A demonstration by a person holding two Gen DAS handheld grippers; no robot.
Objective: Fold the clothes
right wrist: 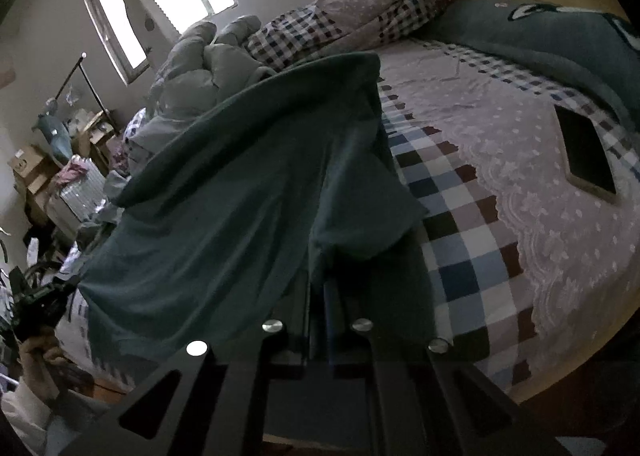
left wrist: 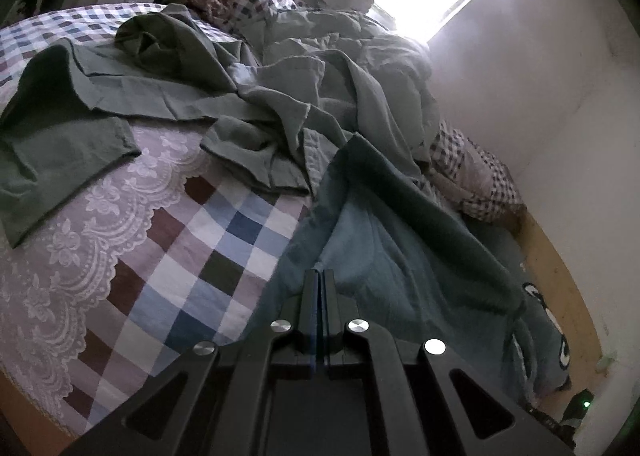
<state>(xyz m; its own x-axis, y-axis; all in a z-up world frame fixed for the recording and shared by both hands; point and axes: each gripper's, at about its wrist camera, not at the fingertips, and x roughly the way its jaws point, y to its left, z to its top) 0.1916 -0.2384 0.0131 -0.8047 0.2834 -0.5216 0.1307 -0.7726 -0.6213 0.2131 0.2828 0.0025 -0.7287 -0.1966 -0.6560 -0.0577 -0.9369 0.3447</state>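
Left tongs (left wrist: 319, 276) pressed together over the near edge of the bed (left wrist: 168, 256), a sliver of teal cloth caught between the fingers. Clamped thus on the teal garment (left wrist: 384, 224), which ran from the fingertips up and away across the checked bedspread (left wrist: 224, 240) toward the far side. Seen from the right wrist, the same teal garment (right wrist: 240, 184) hung lifted and stretched in a broad dark sheet above the near edge of the bed (right wrist: 500, 216), its lower fold bunched just above the right tongs (right wrist: 320, 288). Right tongs drawn together on that fold, cloth filling the narrow gap between the fingers. Beyond, toward the middle of the bed, lay a heap of grey-green clothes (left wrist: 248, 88), crumpled and overlapping, one piece spread flat toward the left edge. Further back, near the headboard end, rested a checked pillow (left wrist: 256, 0). On the lace-patterned part of the bedspread, toward the right edge in the right wrist view, sat a dark flat tablet (right wrist: 586, 152). At the far corner lay a blue-green blanket (right wrist: 540, 32) with a white and dark print. Behind all, a bright window (right wrist: 160, 4).
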